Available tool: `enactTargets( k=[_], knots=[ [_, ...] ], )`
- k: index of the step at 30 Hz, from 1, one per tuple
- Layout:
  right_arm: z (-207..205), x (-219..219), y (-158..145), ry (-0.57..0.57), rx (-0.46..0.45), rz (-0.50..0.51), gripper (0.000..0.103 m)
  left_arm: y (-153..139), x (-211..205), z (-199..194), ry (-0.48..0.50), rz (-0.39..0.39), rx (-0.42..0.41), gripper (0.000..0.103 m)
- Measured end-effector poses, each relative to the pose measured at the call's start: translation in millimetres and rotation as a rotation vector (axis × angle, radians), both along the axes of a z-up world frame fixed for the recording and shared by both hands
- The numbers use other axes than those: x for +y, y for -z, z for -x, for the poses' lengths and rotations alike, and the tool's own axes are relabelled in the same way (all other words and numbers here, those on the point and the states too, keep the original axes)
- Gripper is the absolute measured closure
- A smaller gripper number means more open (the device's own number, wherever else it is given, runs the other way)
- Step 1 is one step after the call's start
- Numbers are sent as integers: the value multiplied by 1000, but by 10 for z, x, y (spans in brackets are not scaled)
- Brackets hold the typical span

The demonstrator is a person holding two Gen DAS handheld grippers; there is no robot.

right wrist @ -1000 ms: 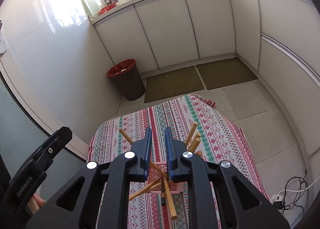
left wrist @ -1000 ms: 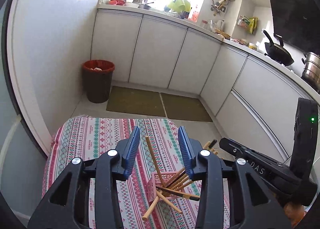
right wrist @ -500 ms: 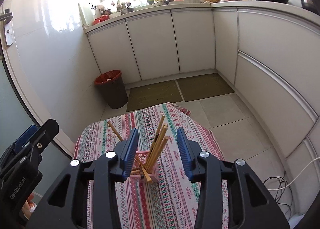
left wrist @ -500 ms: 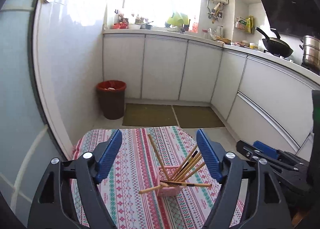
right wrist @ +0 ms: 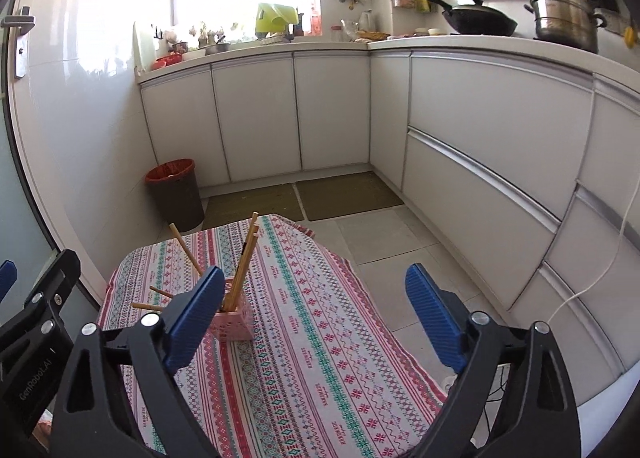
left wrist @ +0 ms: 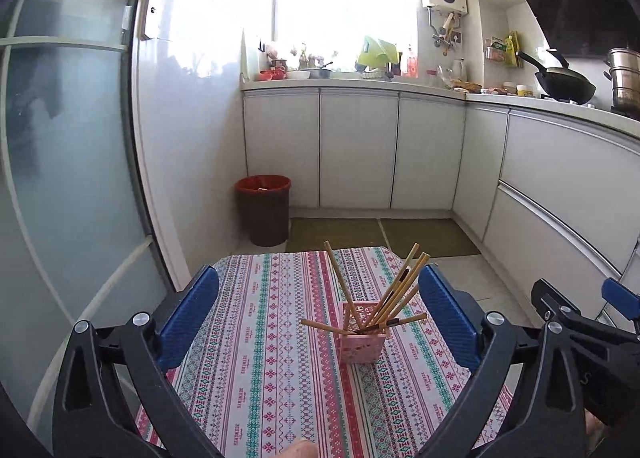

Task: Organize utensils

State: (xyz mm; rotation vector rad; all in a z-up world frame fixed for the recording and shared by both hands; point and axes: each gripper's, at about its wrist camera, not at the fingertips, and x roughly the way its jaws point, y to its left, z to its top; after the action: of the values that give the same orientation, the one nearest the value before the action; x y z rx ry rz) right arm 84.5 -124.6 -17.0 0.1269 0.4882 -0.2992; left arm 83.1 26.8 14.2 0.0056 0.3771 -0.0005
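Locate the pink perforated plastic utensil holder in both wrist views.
Left wrist: the pink perforated plastic utensil holder stands lower centre, between the open fingers.
Right wrist: it sits lower left, partly behind the left finger.
Shared landmark: the red-rimmed dark waste bin on the floor by the white wall.

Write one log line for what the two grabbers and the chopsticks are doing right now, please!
left gripper: open, empty | right gripper: open, empty | chopsticks: standing in pink holder, one lying across its rim | holder on striped tablecloth
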Motion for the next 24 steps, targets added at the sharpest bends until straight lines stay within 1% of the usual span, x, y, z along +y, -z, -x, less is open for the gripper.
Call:
enactTargets(
  k=[2, 4, 6, 7, 10, 13, 17, 24],
  knots=[
    [129, -29, 1, 45, -15, 29, 7, 9, 20, 82, -13, 11, 1, 7],
    [228, -23, 3, 80, -22, 54, 7, 14, 21, 175, -52, -4, 0, 7],
    [310, -2, 14, 90, -13, 78, 7, 11, 14, 254, -70, -18, 6, 7],
    [340, 13, 16, 84, -9, 84, 7, 7, 8, 281, -55, -9, 17, 7],
    [426, 50, 9, 74, -8, 83, 7, 14, -25, 329, -22, -8, 51, 7],
    [506, 41, -29, 85, -18, 81, 7, 22, -30, 377, -49, -17, 51, 7],
    [578, 24, -86, 108, -42, 97, 7, -1, -50, 416, -46, -20, 53, 7],
    [607, -30, -99, 120, -34, 74, 7, 17, -83, 428, -38, -19, 62, 7]
  ],
)
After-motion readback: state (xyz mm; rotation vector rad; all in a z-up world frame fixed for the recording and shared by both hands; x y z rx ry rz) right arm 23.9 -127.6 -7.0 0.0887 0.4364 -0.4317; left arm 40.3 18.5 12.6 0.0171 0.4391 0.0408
